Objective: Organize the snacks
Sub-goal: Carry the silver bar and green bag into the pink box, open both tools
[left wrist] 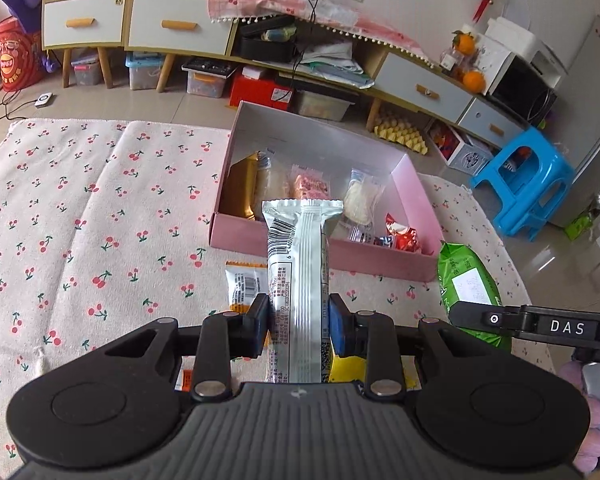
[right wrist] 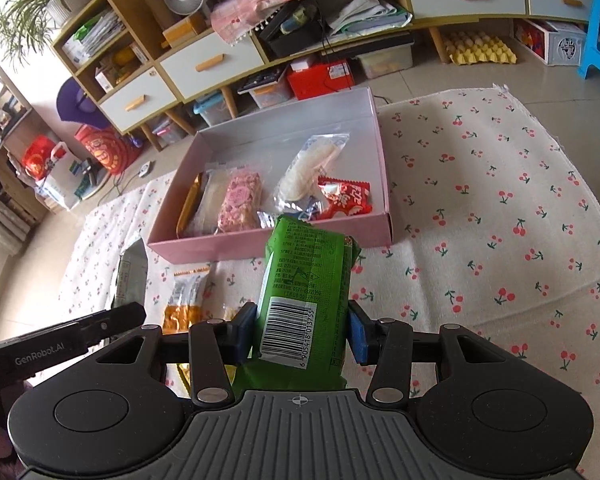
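My left gripper (left wrist: 299, 322) is shut on a long silver snack bar (left wrist: 299, 280), which sticks up in front of the pink box (left wrist: 320, 254). My right gripper (right wrist: 302, 330) is shut on a green snack packet (right wrist: 306, 288) with a barcode label, held just short of the pink box (right wrist: 220, 246). The box holds several wrapped snacks: a gold pack (right wrist: 190, 200), a pink bar (right wrist: 240, 202), a white rice cracker (right wrist: 306, 170) and a red candy pack (right wrist: 346, 198). The green packet (left wrist: 470, 292) and the right gripper's finger show in the left wrist view.
An orange-and-white snack pack (right wrist: 186, 296) lies on the cherry-print cloth (right wrist: 500, 220) before the box; it shows too as the orange pack (left wrist: 242, 286). A yellow wrapper (left wrist: 346, 366) lies under the left gripper. Cabinets, storage bins and a blue stool (left wrist: 524, 182) stand beyond the cloth.
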`<state>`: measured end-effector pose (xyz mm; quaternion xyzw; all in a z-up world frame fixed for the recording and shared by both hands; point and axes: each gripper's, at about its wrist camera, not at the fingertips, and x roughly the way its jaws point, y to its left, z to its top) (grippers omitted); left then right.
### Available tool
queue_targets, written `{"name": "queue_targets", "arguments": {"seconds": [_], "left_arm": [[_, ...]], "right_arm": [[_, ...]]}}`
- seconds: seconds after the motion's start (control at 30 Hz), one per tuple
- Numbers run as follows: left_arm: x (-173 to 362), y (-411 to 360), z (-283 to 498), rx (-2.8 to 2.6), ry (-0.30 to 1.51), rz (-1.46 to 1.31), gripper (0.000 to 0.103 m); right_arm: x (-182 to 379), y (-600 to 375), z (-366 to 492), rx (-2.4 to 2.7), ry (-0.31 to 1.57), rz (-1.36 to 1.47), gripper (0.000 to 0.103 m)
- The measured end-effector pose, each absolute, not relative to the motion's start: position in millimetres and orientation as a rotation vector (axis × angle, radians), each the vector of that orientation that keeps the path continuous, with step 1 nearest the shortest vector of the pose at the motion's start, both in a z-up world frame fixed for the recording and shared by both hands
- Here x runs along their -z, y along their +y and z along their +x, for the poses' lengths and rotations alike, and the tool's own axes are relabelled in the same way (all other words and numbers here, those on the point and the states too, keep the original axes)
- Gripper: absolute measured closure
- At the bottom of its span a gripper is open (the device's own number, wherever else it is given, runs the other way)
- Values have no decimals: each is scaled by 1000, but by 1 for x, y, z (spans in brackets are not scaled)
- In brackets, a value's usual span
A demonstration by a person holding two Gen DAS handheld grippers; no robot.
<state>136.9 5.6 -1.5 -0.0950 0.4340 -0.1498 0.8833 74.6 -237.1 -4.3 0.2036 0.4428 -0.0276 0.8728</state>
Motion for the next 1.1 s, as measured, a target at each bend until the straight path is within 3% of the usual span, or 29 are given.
{"name": "queue_targets", "arguments": {"seconds": [0.57,1.1], "left_arm": [[-2,-14,191,285,844,-301,75],[25,-45,267,300,924,-251,75]], "right_arm": [[7,-268,133,46,736,636,58],[35,-299,167,47,687,753,57]]}}
